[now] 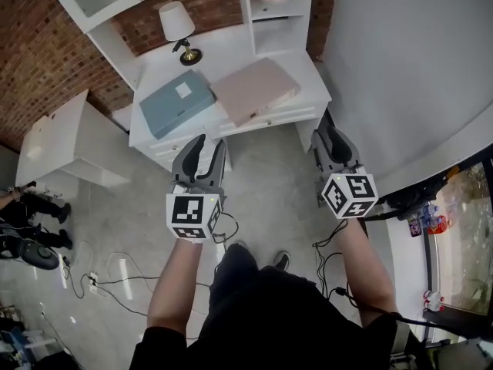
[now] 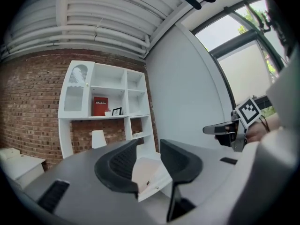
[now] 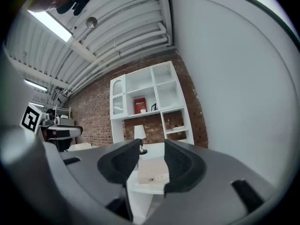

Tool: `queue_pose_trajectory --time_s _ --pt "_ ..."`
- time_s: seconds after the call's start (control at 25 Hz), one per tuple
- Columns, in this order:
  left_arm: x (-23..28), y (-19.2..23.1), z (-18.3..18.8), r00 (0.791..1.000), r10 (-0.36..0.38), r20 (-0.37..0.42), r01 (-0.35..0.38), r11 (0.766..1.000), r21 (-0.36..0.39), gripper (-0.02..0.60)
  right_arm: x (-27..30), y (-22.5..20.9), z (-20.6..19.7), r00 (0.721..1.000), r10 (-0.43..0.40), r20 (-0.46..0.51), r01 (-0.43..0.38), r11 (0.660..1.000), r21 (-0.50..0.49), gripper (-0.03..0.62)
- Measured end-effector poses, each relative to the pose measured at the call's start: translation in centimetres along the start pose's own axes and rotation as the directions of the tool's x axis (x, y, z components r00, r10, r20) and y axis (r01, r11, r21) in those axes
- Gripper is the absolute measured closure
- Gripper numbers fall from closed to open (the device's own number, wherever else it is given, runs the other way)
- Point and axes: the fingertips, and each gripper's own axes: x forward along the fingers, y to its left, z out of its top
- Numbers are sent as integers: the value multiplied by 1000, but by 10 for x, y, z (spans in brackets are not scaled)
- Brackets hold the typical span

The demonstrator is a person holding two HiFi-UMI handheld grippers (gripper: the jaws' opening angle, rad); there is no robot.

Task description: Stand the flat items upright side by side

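Observation:
Two flat items lie side by side on the white desk (image 1: 231, 48): a blue-grey one (image 1: 176, 102) on the left and a pink one (image 1: 254, 89) on the right. Both lie flat. My left gripper (image 1: 208, 146) hovers in front of the desk's front edge, open, with nothing between its fingers. My right gripper (image 1: 327, 135) is off the desk's right front corner, also open and empty. The pink item (image 2: 147, 175) shows far off through the gap of the left gripper (image 2: 149, 151). In the right gripper view the pink item (image 3: 152, 170) lies beyond my right gripper (image 3: 152, 149).
A white table lamp (image 1: 179, 29) stands at the desk's back, under a white shelf unit holding a red book (image 2: 99, 106). A low white cabinet (image 1: 69, 141) stands to the left. Cables (image 1: 100, 280) lie on the floor; a person (image 1: 31, 206) stands far left. A grey wall (image 1: 408, 60) runs on the right.

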Motion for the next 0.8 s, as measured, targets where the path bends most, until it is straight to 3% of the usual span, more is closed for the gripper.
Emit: queue_pose_trajectory --time_s 0.16,0.52,0.8 --pt "12 18 -20 998 16 -55 -19 998 -53 345 18 1 -6 1000 12 -9 -12 1000 -8 366" --pt "77 74 -64 993 -67 -100 53 989 -138 344 92 3 -41 992 7 -122 -3 999 36 367" --pt "132 122 -108 971 -171 -164 118 949 -292 344 162 -15 -44 982 -41 -186 54 996 70 364"
